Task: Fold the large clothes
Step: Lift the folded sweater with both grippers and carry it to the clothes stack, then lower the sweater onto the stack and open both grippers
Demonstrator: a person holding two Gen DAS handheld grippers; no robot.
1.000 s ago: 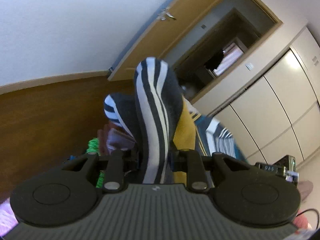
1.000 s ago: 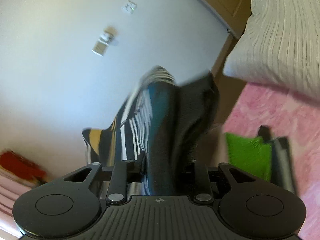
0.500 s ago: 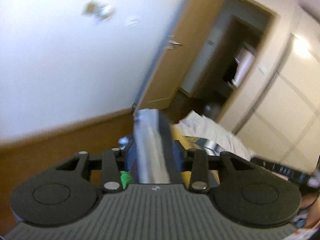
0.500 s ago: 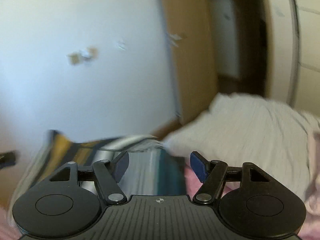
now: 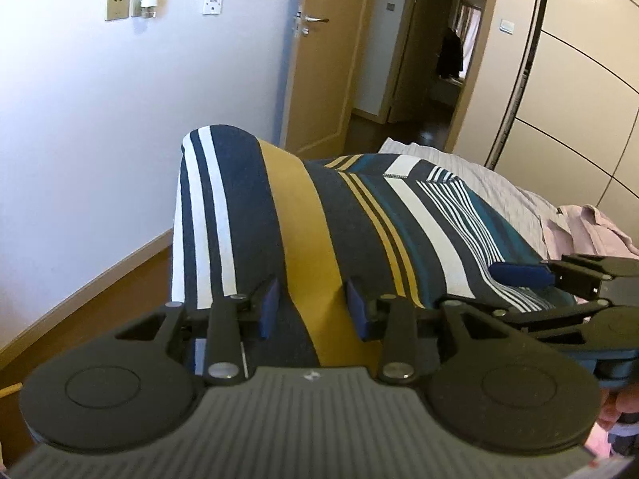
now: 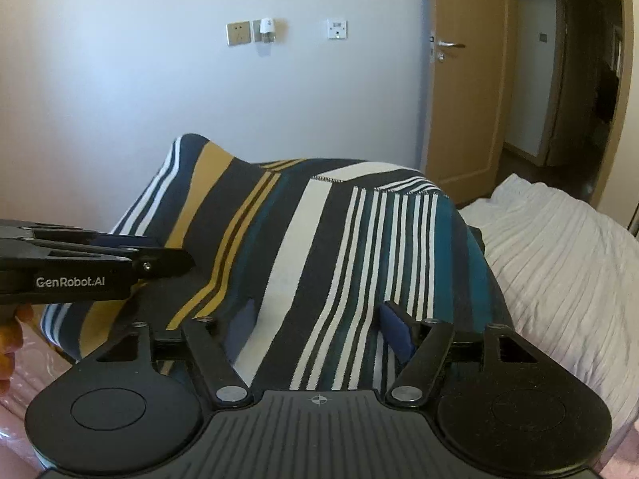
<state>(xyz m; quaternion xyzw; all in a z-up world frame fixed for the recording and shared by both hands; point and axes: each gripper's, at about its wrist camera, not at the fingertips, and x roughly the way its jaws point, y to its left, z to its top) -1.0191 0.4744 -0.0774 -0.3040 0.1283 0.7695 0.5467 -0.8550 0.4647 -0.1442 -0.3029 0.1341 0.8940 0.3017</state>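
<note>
Two open grippers rest at the near edge of a striped garment laid on a bed.

Nearest, the left gripper (image 5: 311, 305) has its jaws parted around a mustard band of the navy, white, mustard and teal striped knit garment (image 6: 319, 239), gripping nothing. Beside it the right gripper (image 6: 319, 325) is spread wider over the white and teal stripes, also empty. Both sit side by side along one edge, probably so the cloth settles evenly. The garment lies humped, likely doubled over, on the pink bedcover (image 6: 24, 363). Beyond lie a white ribbed pillow (image 6: 559, 247) and a pale lilac shirt (image 5: 591, 227), then a wooden door (image 6: 463, 92).
</note>
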